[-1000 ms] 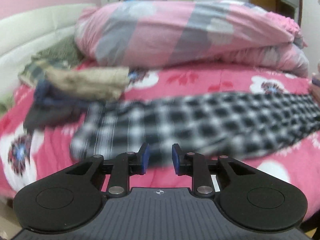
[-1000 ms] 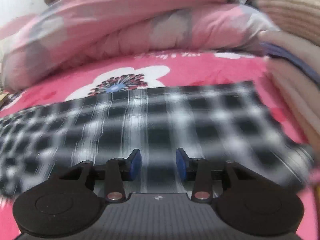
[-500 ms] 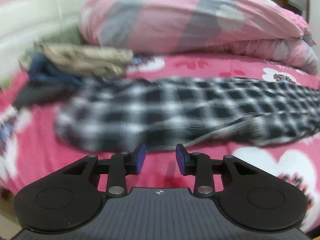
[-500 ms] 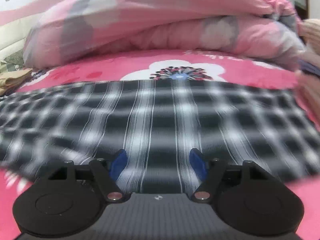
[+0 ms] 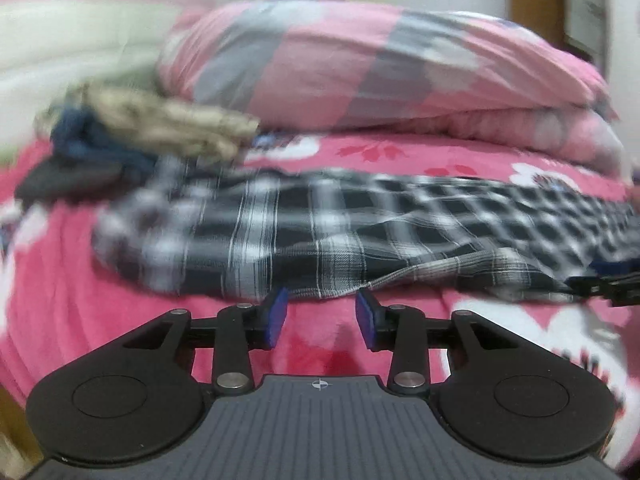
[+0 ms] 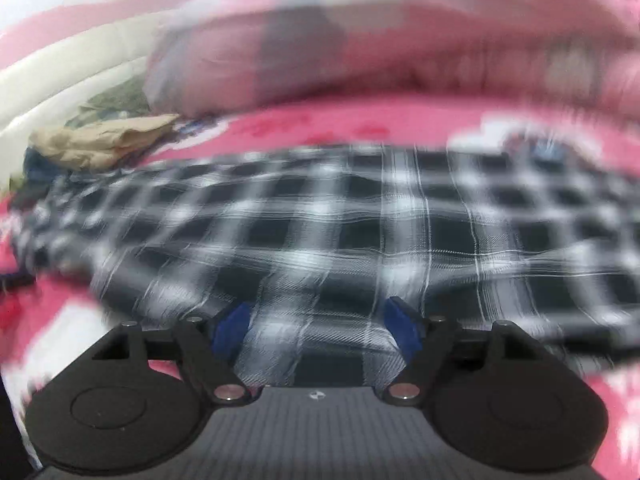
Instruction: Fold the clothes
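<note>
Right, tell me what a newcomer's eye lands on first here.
The black-and-white checked garment, spread flat across the pink floral bedspread right ahead of both grippers. Behind it a bulky pink-and-grey quilt is heaped along the back, and a rumpled pile of clothes sits to the left.

Soft, even indoor light is seen in both views, with no glare and only faint shadows. Heavy motion blur is spread across the right wrist view, smearing the checked garment (image 6: 360, 232) and the pink quilt (image 6: 400, 52). The left wrist view is blurred mainly at its left side. Fisheye bending is noticed at the edges, with dark corners.
</note>
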Tool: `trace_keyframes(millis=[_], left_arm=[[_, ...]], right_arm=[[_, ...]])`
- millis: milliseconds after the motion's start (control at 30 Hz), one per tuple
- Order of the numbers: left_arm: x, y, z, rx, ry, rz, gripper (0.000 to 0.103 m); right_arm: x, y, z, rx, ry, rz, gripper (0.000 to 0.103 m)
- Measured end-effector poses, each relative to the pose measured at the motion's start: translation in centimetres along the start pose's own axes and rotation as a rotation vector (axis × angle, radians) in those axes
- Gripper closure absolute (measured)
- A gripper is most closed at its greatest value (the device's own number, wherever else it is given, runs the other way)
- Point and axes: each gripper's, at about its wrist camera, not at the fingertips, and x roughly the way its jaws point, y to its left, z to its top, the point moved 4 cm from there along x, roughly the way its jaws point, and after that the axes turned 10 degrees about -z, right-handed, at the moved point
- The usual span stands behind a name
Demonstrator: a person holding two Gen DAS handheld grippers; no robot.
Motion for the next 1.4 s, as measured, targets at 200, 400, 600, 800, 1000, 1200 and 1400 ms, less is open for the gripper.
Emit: trace_keyframes(millis=[200, 400, 600, 800, 1000, 1200, 1400], left_arm=[[1.6, 0.0, 1.9, 0.025, -0.061, -0.010, 0.064], [3.3, 2.2, 1.7, -0.121, -0.054, 0.022, 0.064], [0.8, 3.6, 0.8, -0.050, -0.146, -0.009, 0.062], [2.6, 6.4, 1.9, -0.117, -0.136, 0.087, 0.060], [4.0, 9.2, 0.4, -0.232, -0.129, 0.151, 0.060], [3.8, 8.9, -0.3, -0.183, -0.147, 0.148, 0.060], [3.9, 9.2, 0.1, -0.215, -0.135, 0.144, 0.060]], right_arm=[[-3.2, 2.3, 2.3, -0.011, -0.013, 0.035, 0.022], [2.6, 8.0, 5.0, 0.002, -0.036, 0.047, 0.019], [-0.7, 7.4, 0.6, 0.015, -0.033, 0.104, 0.019], [0.4, 10.6, 8.2, 0.047, -0.112, 0.159, 0.019], [6.5, 17.5, 6.7, -0.125, 0.047, 0.125, 0.016], [0.1, 16.1, 2.4, -0.220, -0.049, 0.162, 0.014], [-1.4, 13.0, 6.1, -0.091, -0.132, 0.170, 0.008]])
